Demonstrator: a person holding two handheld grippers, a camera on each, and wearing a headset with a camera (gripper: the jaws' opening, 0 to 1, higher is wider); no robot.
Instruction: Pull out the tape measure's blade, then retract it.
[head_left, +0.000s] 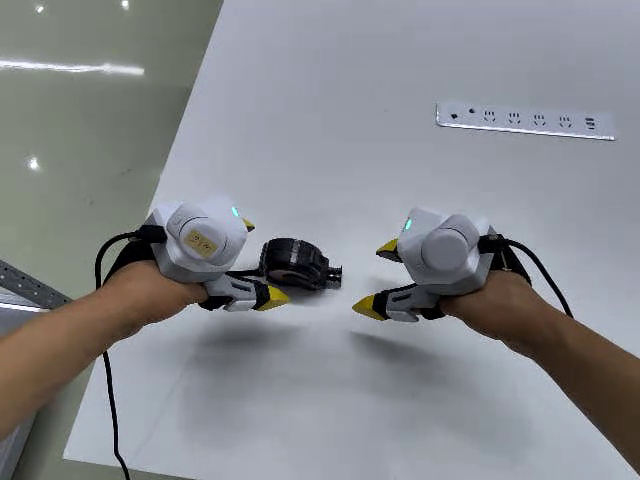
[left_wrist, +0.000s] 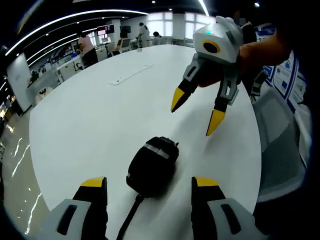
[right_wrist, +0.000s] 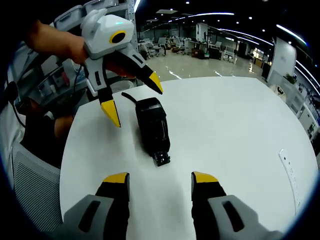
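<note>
The tape measure (head_left: 295, 262), a black case, lies on the white surface (head_left: 420, 380) in the gap between the left gripper (right_wrist: 133, 97)'s jaws. Those jaws stand wide, one to each side of the case, and I judge neither is pressing on it. The end with the blade's hook points away from them, toward the right gripper (head_left: 375, 277). That gripper's jaws are also spread wide with nothing in them, and they sit just short of the hook end. No blade is drawn out. A dark strap (left_wrist: 131, 216) trails from the back of the case, down between the left jaws.

Plenty could go wrong from here. The case looks rounded and smooth, so if the left jaws close off-centre it may twist or squirt free. If the strap gets pinched instead of the body, the hold will be loose and the case will slide when the blade is tugged. The hook is small, and a shallow pinch by the right jaws would slip off.

A yellowish label (head_left: 202, 241) sits on the left gripper's housing, its print too small to read. I can make out no brand on the case.
</note>
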